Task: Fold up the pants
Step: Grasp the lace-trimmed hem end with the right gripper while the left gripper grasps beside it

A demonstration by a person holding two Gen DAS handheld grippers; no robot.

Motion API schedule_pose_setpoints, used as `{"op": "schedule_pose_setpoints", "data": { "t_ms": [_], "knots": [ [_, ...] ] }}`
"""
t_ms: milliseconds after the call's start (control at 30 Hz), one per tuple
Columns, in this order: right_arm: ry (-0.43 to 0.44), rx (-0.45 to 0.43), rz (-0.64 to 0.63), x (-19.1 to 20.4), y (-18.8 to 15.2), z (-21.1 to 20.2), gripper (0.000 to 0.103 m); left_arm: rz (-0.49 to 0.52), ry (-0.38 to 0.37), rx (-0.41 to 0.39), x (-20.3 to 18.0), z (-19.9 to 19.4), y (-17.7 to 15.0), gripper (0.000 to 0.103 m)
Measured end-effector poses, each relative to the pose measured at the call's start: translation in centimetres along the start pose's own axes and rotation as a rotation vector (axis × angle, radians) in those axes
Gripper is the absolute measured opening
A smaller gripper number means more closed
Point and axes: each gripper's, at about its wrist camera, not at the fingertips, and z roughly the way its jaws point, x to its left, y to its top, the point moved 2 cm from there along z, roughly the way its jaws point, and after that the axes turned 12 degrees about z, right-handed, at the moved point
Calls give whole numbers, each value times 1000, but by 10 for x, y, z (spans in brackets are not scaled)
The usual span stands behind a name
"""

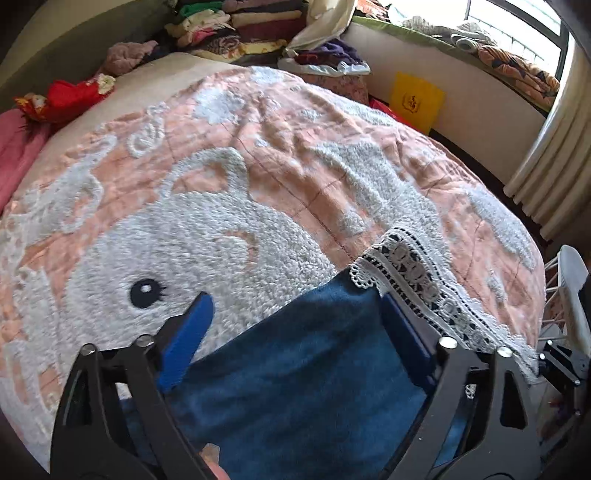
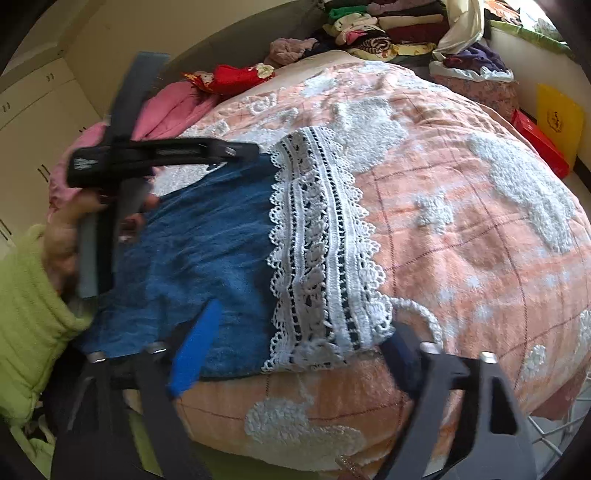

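Blue denim pants (image 2: 207,251) with a wide white lace hem (image 2: 321,251) lie flat on the bed. In the left wrist view the denim (image 1: 314,369) fills the space between the blue pads of my left gripper (image 1: 295,317), whose jaws stand wide and open over it, with the lace hem (image 1: 413,280) by the right finger. My right gripper (image 2: 299,350) is open too, low over the near edge of the pants where denim meets lace. The right wrist view also shows the left gripper (image 2: 236,151) at the far edge, held by a hand (image 2: 62,236) in a green sleeve.
The bed is covered by a peach blanket (image 1: 280,155) with fluffy white animal shapes. Piles of folded clothes (image 1: 236,26) sit at its far end, with red cloth (image 1: 70,96) and pink cloth to the left. A yellow bag (image 1: 417,99) leans on the wall below the window.
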Motion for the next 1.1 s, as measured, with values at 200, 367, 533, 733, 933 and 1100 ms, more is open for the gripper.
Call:
{"op": "schedule_pose_setpoints", "data": {
  "t_ms": [200, 367, 533, 733, 933, 1100],
  "knots": [
    [28, -13, 16, -5, 4, 8, 70, -2, -63, 0, -2, 19, -7, 68],
    [46, -36, 18, -4, 7, 12, 53, 29, -74, -11, -10, 17, -6, 55],
    [57, -41, 9, -5, 10, 17, 48, 35, -102, -4, -19, 19, -7, 22],
    [87, -51, -22, 1, 14, 16, 27, 67, -75, -25, -26, 15, -8, 6],
    [122, -82, -96, 29, 18, 0, 20, 32, -110, -79, -22, -4, -10, 2],
    [142, -97, -155, 55, 18, -12, 20, -28, -130, -162, -7, -35, -12, 2]
  ]
}}
